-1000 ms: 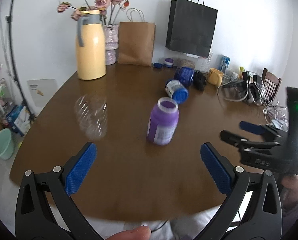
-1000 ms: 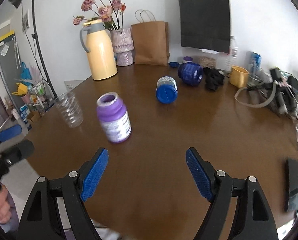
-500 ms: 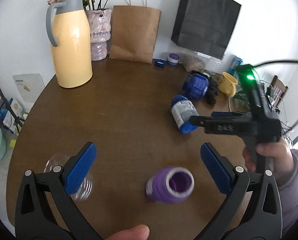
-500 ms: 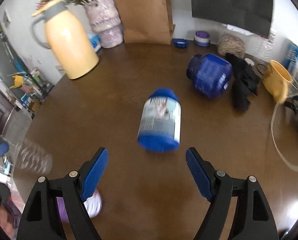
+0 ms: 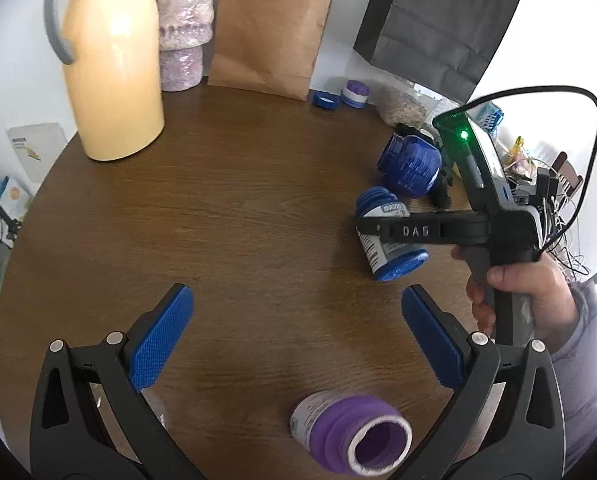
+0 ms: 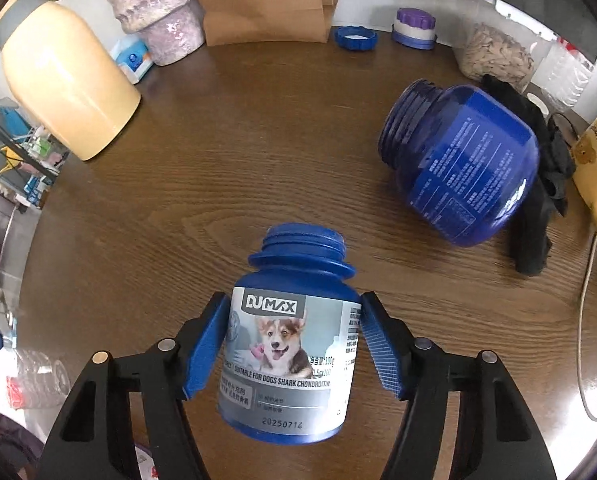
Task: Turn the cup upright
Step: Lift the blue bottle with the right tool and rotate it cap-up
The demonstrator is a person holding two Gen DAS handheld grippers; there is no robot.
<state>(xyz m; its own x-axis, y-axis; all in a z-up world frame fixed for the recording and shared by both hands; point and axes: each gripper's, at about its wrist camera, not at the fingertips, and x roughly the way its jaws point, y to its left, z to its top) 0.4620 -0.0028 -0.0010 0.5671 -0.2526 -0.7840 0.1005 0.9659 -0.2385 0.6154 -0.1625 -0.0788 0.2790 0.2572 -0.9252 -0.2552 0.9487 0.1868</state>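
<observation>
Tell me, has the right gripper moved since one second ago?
Yes. The right gripper went forward toward the brown paper bag, which now looms larger, and it now flanks the small blue bottle.

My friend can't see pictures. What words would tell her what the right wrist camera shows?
A small blue plastic bottle with a dog on its label lies on its side on a brown wooden table, between the blue pads of the right gripper. A bigger dark blue jar lies on its side behind it, and a pale yellow jug stands at the left.
</observation>
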